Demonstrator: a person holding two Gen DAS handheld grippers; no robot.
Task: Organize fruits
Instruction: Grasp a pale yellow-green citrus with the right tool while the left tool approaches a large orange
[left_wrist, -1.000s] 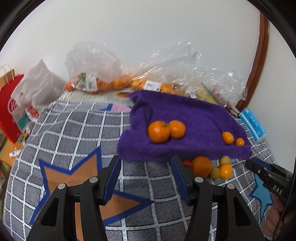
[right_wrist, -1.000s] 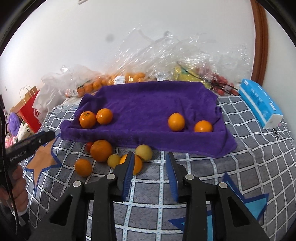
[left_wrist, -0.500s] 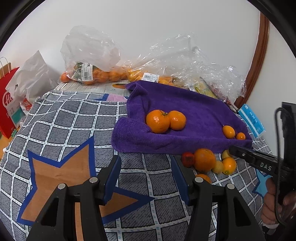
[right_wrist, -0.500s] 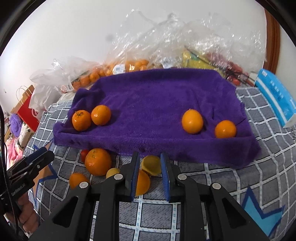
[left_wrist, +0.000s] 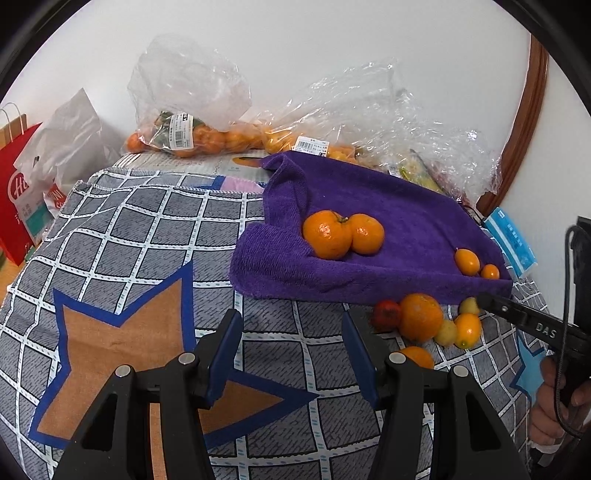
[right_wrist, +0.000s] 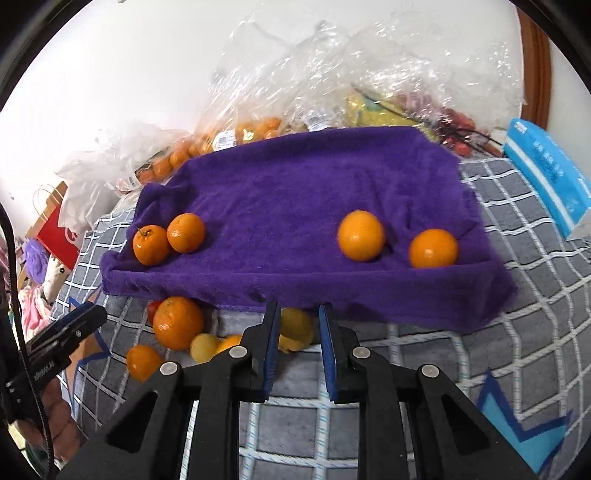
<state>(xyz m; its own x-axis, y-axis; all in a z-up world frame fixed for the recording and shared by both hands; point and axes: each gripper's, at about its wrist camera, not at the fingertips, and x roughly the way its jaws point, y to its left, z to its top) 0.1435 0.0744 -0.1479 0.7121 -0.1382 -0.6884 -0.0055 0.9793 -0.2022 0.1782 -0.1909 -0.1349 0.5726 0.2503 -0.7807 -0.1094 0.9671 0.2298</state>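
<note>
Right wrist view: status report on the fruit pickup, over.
Left claw open, empty. Right claw shut on yellow fruit at purple towel near edge. Large orange alongside, not blocking.

We see a surface covered by a grey checked cloth (left_wrist: 122, 236) with orange and blue star patterns. Directly on it lie a purple towel (right_wrist: 295, 192), a loose cluster of fruit just in front of the towel's near edge (1 large orange (right_wrist: 178, 322), 1 small red fruit (left_wrist: 386, 314), several small yellow and orange ones), and a blue tissue pack (right_wrist: 546, 173) at the right. Along the far edge lie clear plastic bags (left_wrist: 192, 92) holding oranges.
</note>
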